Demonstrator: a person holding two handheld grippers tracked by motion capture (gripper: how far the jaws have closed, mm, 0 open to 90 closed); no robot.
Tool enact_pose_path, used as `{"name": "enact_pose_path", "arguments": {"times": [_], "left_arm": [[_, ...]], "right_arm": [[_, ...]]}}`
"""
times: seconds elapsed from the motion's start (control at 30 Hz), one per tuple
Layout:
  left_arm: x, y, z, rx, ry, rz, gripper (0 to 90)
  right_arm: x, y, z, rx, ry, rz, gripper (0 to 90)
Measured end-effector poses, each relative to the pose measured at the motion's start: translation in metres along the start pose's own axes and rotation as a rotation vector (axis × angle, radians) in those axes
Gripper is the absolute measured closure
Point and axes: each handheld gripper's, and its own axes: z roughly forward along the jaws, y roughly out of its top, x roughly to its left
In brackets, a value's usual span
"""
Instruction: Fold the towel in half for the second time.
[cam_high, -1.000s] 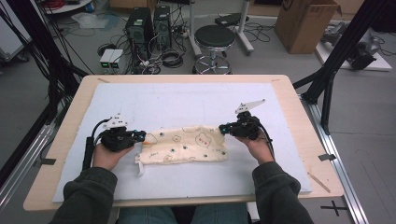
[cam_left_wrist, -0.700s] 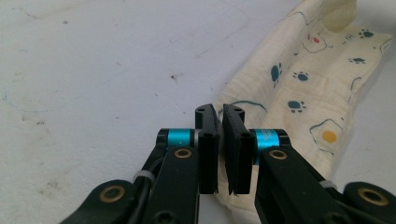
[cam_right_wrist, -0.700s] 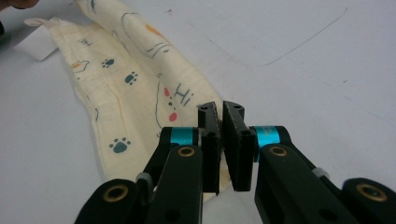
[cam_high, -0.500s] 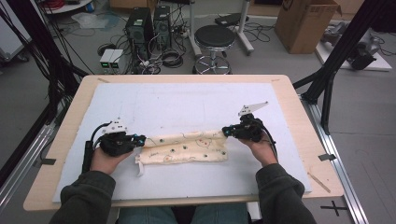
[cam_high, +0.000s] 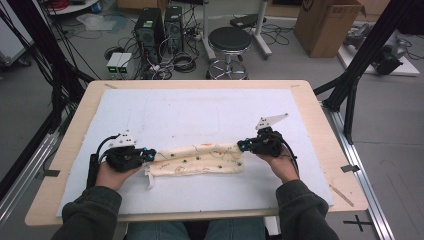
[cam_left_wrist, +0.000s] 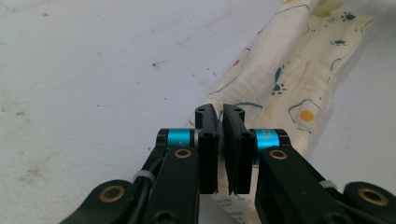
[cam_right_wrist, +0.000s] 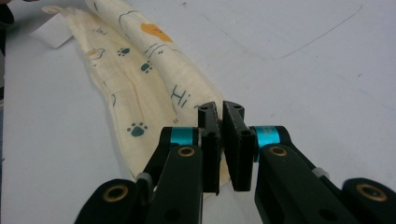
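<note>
A cream cloth (cam_high: 200, 160) printed with paw prints lies folded into a long narrow band across the white mat (cam_high: 200, 115), stretched between both grippers. My left gripper (cam_high: 150, 152) is shut on the cloth's left end. In the left gripper view the jaws (cam_left_wrist: 220, 112) pinch the corner and the cloth (cam_left_wrist: 289, 79) runs away up to the right. My right gripper (cam_high: 242, 145) is shut on the right end. In the right gripper view the gripper (cam_right_wrist: 220, 109) clamps the edge and the cloth (cam_right_wrist: 140, 93) stretches off to the upper left.
A white label (cam_high: 148, 180) hangs from the cloth's near-left corner. The mat covers a wooden table (cam_high: 325, 150). Beyond the far edge stand a stool (cam_high: 229, 40), computer cases (cam_high: 160, 25) and a cardboard box (cam_high: 330, 25). Black frame posts flank the table.
The cloth was a wider, flatter patch; its far edge has come over toward the person, leaving a narrow band. Both grippers stayed shut on its ends and shifted slightly nearer the person.
</note>
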Motion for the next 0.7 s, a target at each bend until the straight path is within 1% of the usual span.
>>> {"name": "enact_pose_path", "arguments": {"times": [0.1, 0.3, 0.4, 0.43, 0.47, 0.5, 0.53, 0.6, 0.67, 0.7], "left_arm": [[-0.003, 0.000, -0.001, 0.004, -0.004, 0.012, 84.2], [-0.009, 0.000, -0.003, 0.020, -0.007, 0.033, 84.3], [-0.012, -0.001, -0.004, 0.015, -0.013, 0.044, 84.1], [-0.013, -0.001, -0.006, 0.014, -0.008, 0.049, 84.1], [-0.014, -0.003, -0.006, 0.010, -0.011, 0.042, 84.1], [-0.015, -0.004, -0.006, 0.010, -0.013, 0.042, 84.1], [-0.015, -0.006, -0.006, 0.014, -0.016, 0.037, 84.1], [-0.016, -0.009, -0.005, 0.024, -0.017, 0.041, 84.1], [-0.017, -0.011, -0.005, 0.027, -0.022, 0.042, 84.1], [-0.017, -0.012, -0.005, 0.031, -0.022, 0.044, 84.0]], "right_arm": [[0.002, -0.006, -0.002, -0.004, 0.005, 0.006, 85.7], [0.006, -0.012, -0.005, -0.014, 0.008, 0.002, 85.5], [0.009, -0.017, -0.004, -0.013, 0.013, 0.002, 85.5], [0.009, -0.019, -0.004, -0.012, 0.012, 0.001, 85.5], [0.010, -0.020, -0.004, -0.015, 0.013, -0.003, 85.5], [0.011, -0.021, -0.004, -0.009, 0.016, 0.005, 85.5], [0.011, -0.022, -0.003, -0.007, 0.020, -0.004, 85.4], [0.012, -0.024, -0.003, -0.001, 0.018, 0.000, 85.4], [0.013, -0.025, -0.003, 0.001, 0.019, -0.008, 85.4], [0.014, -0.026, -0.003, 0.005, 0.021, -0.003, 85.3]]}}
